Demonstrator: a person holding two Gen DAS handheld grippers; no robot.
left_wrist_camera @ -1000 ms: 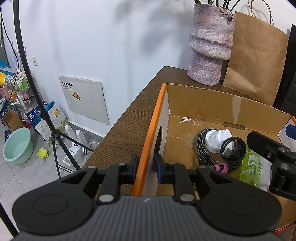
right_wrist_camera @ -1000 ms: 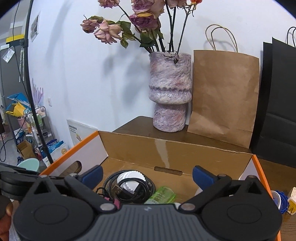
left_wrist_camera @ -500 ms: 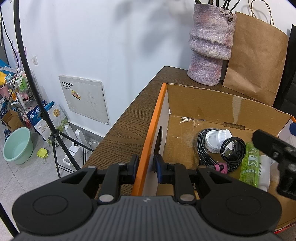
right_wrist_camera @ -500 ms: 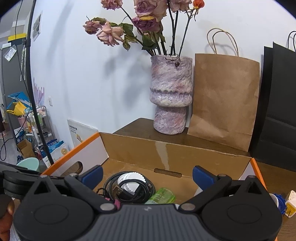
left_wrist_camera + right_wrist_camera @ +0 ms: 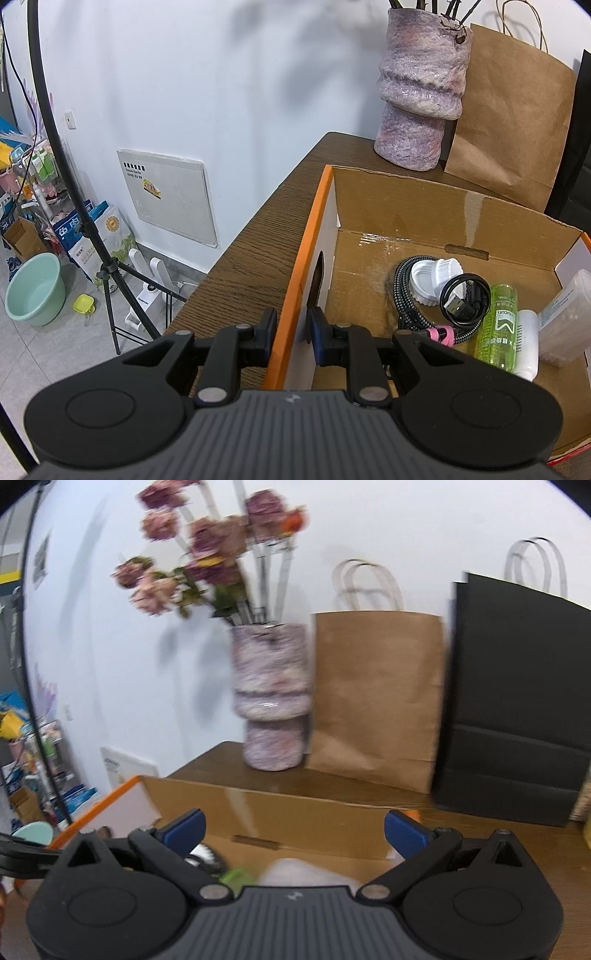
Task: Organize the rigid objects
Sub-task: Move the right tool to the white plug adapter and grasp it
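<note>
Nearest to me, the left gripper (image 5: 291,332) is pinching the orange-edged left wall of the cardboard box (image 5: 436,206), one finger outside and one inside, steadying it on the wooden table (image 5: 258,240). The right gripper (image 5: 294,825) hovers above the box with its blue-padded fingers spread wide and nothing between them; its view is blurred, so it looks to be on the move.

Inside, toward the right, lie a green bottle (image 5: 496,326), a white bottle (image 5: 526,343) touching it, and a clear plastic case (image 5: 563,317) against the right wall. A little farther in sit a black cable coil (image 5: 463,299) and a white lid (image 5: 428,278) ringed by a braided cable (image 5: 404,295).

I'd say the box is partly filled and the right hand is off to fetch another piece. Keep the left clamp firm and level so the box does not slide.

Beyond stand the vase (image 5: 421,92) and brown paper bag (image 5: 513,122).
</note>
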